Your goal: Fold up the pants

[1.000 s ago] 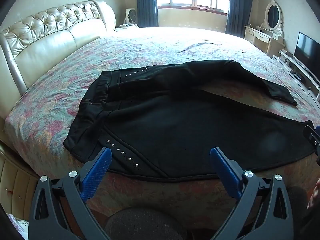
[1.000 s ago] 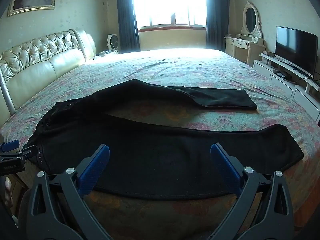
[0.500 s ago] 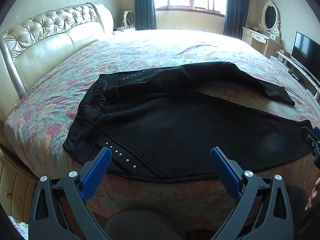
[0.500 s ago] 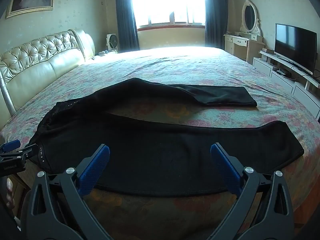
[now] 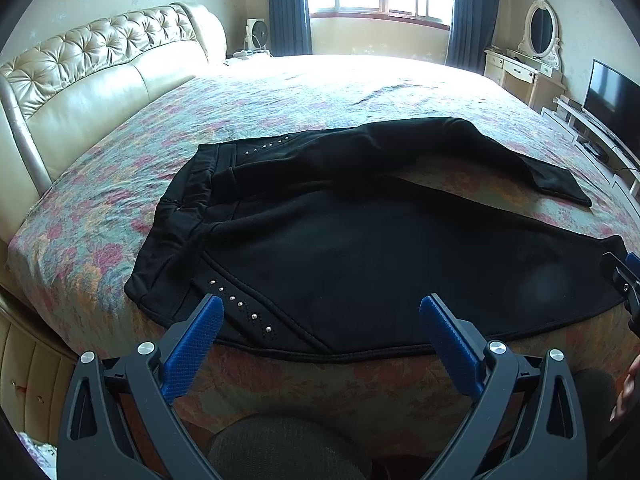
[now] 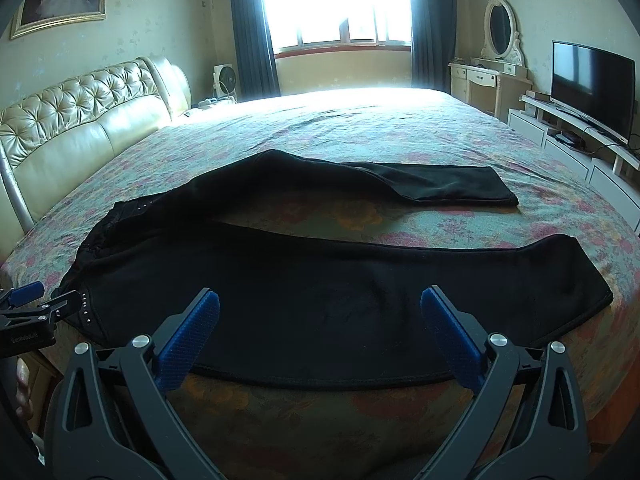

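Black pants (image 5: 360, 248) lie spread on the bed (image 5: 280, 92), waistband toward 9 o'clock, legs toward 3; left gripper (image 5: 320, 312) and right gripper (image 6: 320, 304) hover at 6, jaws apart

Pants (image 5: 360, 248) are showing matt black fleecy cloth with shiny metal studs (image 5: 240, 304); headboard (image 5: 100, 76) is presenting glossy tufted leather.

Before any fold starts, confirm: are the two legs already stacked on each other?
No: the pants lie spread on the bed, with bedspread showing between the two legs.
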